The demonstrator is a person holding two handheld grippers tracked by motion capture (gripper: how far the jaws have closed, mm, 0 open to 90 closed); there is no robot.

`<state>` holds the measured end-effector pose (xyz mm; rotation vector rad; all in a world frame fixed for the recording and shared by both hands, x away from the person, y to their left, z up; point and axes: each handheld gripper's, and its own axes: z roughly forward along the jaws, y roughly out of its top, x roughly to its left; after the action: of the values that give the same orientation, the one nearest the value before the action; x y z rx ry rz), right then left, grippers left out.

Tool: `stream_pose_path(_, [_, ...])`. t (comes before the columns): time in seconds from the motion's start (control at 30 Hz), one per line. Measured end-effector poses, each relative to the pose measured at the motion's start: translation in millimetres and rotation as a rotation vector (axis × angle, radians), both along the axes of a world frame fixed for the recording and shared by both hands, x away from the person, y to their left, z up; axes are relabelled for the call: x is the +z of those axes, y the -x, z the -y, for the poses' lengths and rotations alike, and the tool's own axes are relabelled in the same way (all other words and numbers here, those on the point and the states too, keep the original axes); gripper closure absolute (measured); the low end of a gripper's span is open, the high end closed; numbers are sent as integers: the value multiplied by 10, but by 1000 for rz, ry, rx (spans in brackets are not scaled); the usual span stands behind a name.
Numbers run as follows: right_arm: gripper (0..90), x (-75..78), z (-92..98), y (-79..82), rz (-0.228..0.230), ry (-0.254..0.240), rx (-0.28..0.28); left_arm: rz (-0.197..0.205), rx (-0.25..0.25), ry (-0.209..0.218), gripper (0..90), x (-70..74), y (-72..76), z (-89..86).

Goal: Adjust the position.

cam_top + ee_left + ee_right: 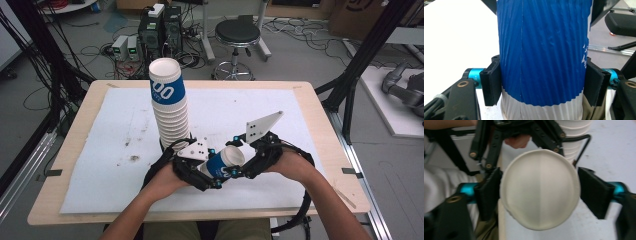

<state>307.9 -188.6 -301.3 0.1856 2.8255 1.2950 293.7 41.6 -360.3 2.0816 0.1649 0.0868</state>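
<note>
My left gripper (210, 172) is clamped on the blue-and-white ribbed paper cup (223, 164); in the left gripper view both black pads (492, 82) press flat against its blue band (541, 50). My right gripper (239, 159) sits around the cup's open white mouth (540, 188). There the left pad (489, 192) touches the rim, while the right pad (595, 191) stands just apart, so those jaws bracket the cup but I judge them not yet closed on it.

Taking the tall leaning stack of white paper cups (171, 107) as landmark, the held cup lies tilted on its side just in front and to the right of the stack's base, above the white mat (100, 165) that covers the wooden table (75, 135), with its mouth turned towards my right hand (295, 167).

As I read it, this cup is separate from the stack and passing between my hands. The handover is half made: the left holds and the right is in place. What remains is a firm right grip, a left release, and setting the cup on the stack or aside. Many cups are already nested in the stack, its topmost showing the same blue band.
</note>
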Motion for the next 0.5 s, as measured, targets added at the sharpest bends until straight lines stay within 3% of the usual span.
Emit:
stream_pose_path(0.13, [295,3,6,8,-6,6,13,19,-2,5,264,-12,9,3])
stream_pose_path(0.17, [296,6,18,10,2,1,14,48,1,39,239,-32,17,-8])
stream_pose_path(0.2, [296,6,18,10,2,1,14,48,1,39,226,-32,17,-8])
stream_pose_path(0.23, [295,13,52,17,7,-22,5,64,8,101,205,-61,13,-35])
stream_pose_path(0.27, [295,13,52,17,7,-22,5,64,8,101,174,-61,13,-35])
stream_pose_path(0.3, [296,7,96,13,16,-36,-13,62,44,173,135,-89,-2,-77])
stream_pose_path(0.33, [296,7,96,13,16,-36,-13,62,44,173,119,-89,-2,-77])
stream_pose_path(0.37, [296,-17,145,8,2,-56,-29,62,59,212,111,-106,-13,-115])
stream_pose_path(0.43, [296,-35,179,3,0,-54,-41,52,71,237,110,-115,-24,-149])
stream_pose_path(0.5, [296,-48,200,0,-8,-62,-46,46,75,248,108,-119,-27,-162])
